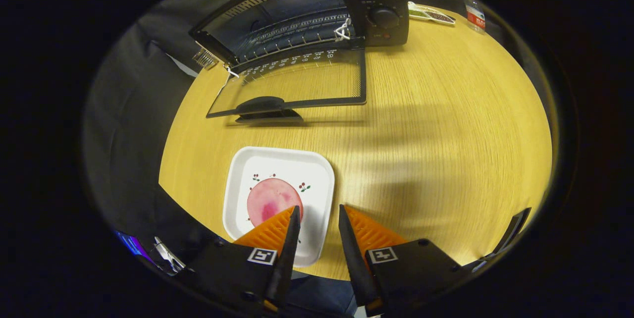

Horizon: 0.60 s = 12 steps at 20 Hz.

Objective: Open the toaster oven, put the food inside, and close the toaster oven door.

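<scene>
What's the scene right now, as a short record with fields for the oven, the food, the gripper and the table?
oven: toaster oven at the table's far side, glass door folded down open
food: pink round slice on a white square plate, just ahead of the fingers
gripper: gripper open, holding nothing, one finger over the plate
table: round wooden table
step: food not yet in the oven

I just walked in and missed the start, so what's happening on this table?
A person is working a handheld pair of tongs over a wooden table. The toaster oven already stands with its glass door folded down onto the table. The food, a round pink slice, lies on a white square plate just ahead of the tongs. The tongs are open and hold nothing, one finger above the slice, so the food is not yet picked up.
</scene>
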{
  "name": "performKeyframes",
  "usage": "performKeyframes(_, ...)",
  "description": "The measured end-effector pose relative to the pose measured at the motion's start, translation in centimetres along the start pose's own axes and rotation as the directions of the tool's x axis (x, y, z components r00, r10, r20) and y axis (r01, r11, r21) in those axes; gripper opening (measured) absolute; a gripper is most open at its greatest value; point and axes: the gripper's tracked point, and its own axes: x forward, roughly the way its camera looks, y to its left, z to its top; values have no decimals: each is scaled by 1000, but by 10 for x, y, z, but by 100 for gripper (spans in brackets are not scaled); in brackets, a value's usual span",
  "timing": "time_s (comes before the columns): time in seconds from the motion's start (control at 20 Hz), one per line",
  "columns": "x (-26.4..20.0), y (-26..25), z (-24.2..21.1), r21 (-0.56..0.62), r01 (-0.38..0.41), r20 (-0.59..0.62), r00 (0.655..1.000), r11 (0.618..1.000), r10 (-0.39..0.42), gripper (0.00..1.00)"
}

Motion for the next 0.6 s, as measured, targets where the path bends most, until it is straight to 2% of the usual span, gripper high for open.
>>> performKeyframes(0.15, 1, 5, -2, -3, -8, -31, 1000, 1000, 8, 52)
performKeyframes(0.3, 3, -7, -1, -9, 38, -33, 999, 999, -38, 30)
performKeyframes(0.35, 18, -7, -1, 13, 21, -44, 999, 1000, -20, 23)
performKeyframes(0.4, 1, -4, -1, 32, 17, -51, 999, 999, -15, 16)
performKeyframes(0.45, 8, -4, -3, 40, 6, -58, 998, 999, -3, 8)
performKeyframes(0.6, 7, 1, -4, 106, -54, -51, 997, 993, 60, 2)
